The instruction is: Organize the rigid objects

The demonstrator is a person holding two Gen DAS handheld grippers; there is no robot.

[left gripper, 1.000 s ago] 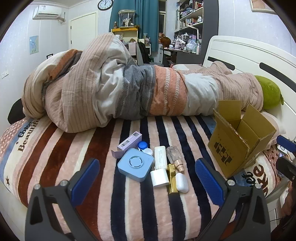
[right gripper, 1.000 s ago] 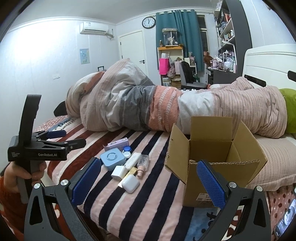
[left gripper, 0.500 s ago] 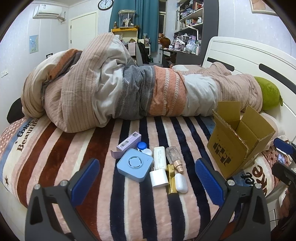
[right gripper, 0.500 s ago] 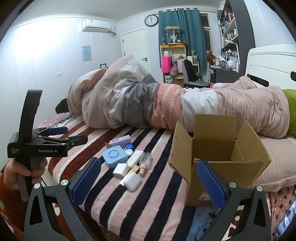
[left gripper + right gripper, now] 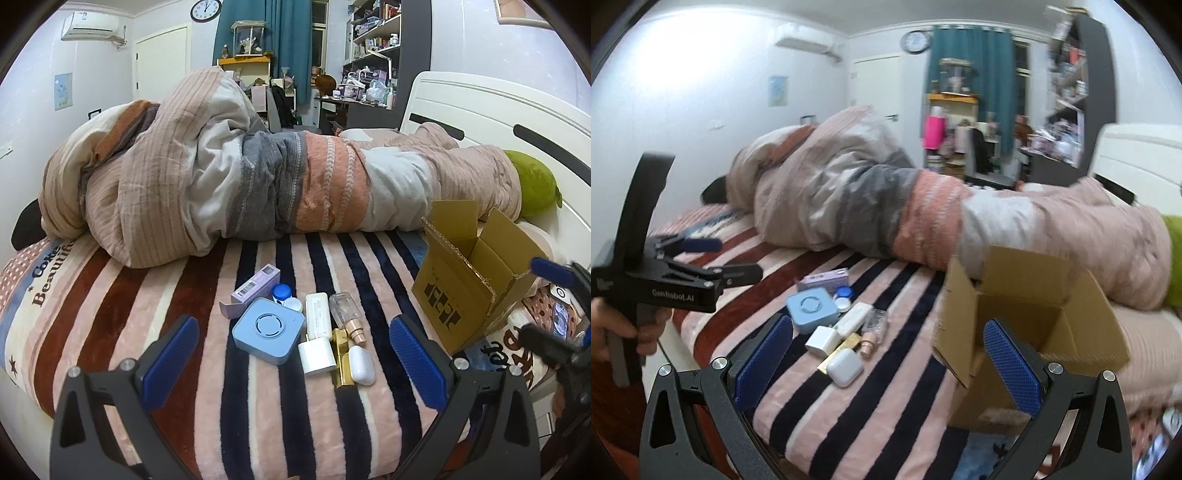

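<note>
In the left wrist view, little is changed from half a second ago: the left gripper (image 5: 293, 354) is still held spread and empty at the bottom of the frame, the cluster lying between its blue pads. From left to right are seen a lilac carton (image 5: 251, 291), a rounded blue square case (image 5: 269, 330), a white tube (image 5: 317, 314), a white charger block (image 5: 317, 356), a clear glass bottle (image 5: 345, 312) with a rose-gold cap, a gold bar (image 5: 341, 356) and a smooth white earbud case (image 5: 361, 363). All rest on the plush striped blanket (image 5: 147, 332). At the right edge stands the open corrugated cardboard box (image 5: 469, 295).

In the right wrist view the frame is newly blurred and the cluster sits nearer, so an approach is judged under way. The right gripper (image 5: 888, 363) is spread, with nothing held.
</note>
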